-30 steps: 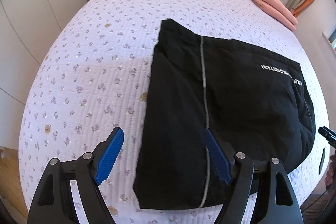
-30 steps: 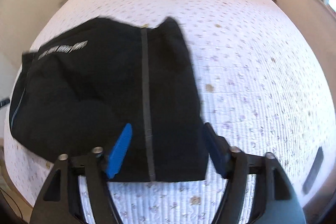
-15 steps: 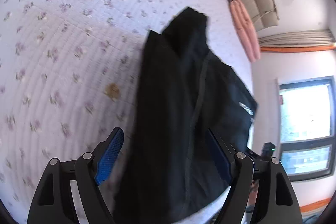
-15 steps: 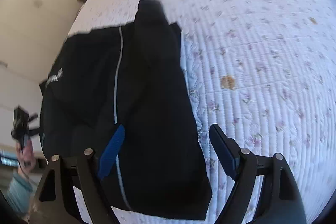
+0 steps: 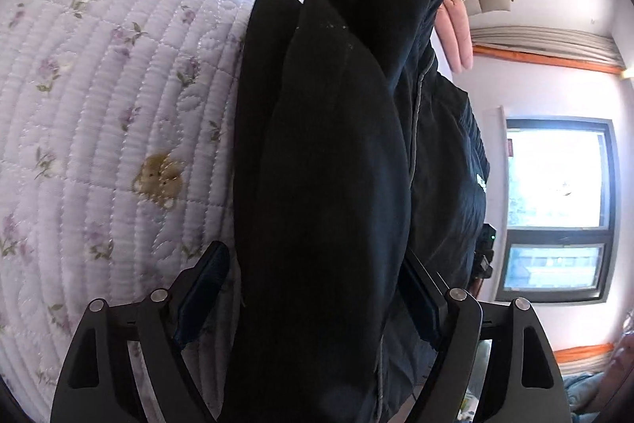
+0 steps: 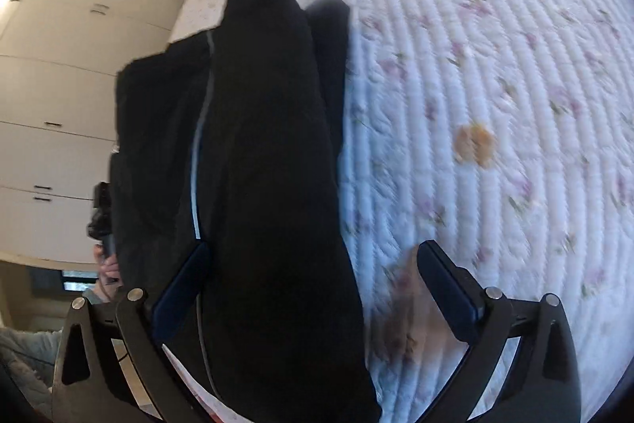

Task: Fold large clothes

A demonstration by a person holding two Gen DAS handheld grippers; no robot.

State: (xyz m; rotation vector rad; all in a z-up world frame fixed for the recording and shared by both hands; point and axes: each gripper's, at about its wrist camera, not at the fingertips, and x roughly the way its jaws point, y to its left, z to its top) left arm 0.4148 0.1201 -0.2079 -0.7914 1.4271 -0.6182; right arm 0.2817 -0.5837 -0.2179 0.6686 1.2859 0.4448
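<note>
A black garment [image 5: 329, 161] with a thin grey stripe lies partly folded on the floral quilted bed [image 5: 99, 86]. Its thick folded edge runs straight between the fingers of my left gripper [image 5: 317, 288], which is open around the edge. In the right wrist view the same garment [image 6: 269, 165] runs between the fingers of my right gripper [image 6: 313, 288], also open, low over the quilt [image 6: 495, 86]. The fabric hides the inner face of each gripper's finger on the garment side.
A pink folded item [image 5: 459, 30] lies near the headboard. A window [image 5: 558, 209] is on the wall beyond the bed. White cupboards [image 6: 59, 106] stand on the other side. A person's hand holding a small black device [image 6: 103, 217] shows past the garment.
Both grippers have dropped down and tilted onto the garment's folded edge, one from each end. The edge now sits between both pairs of fingers. Both stay open.
</note>
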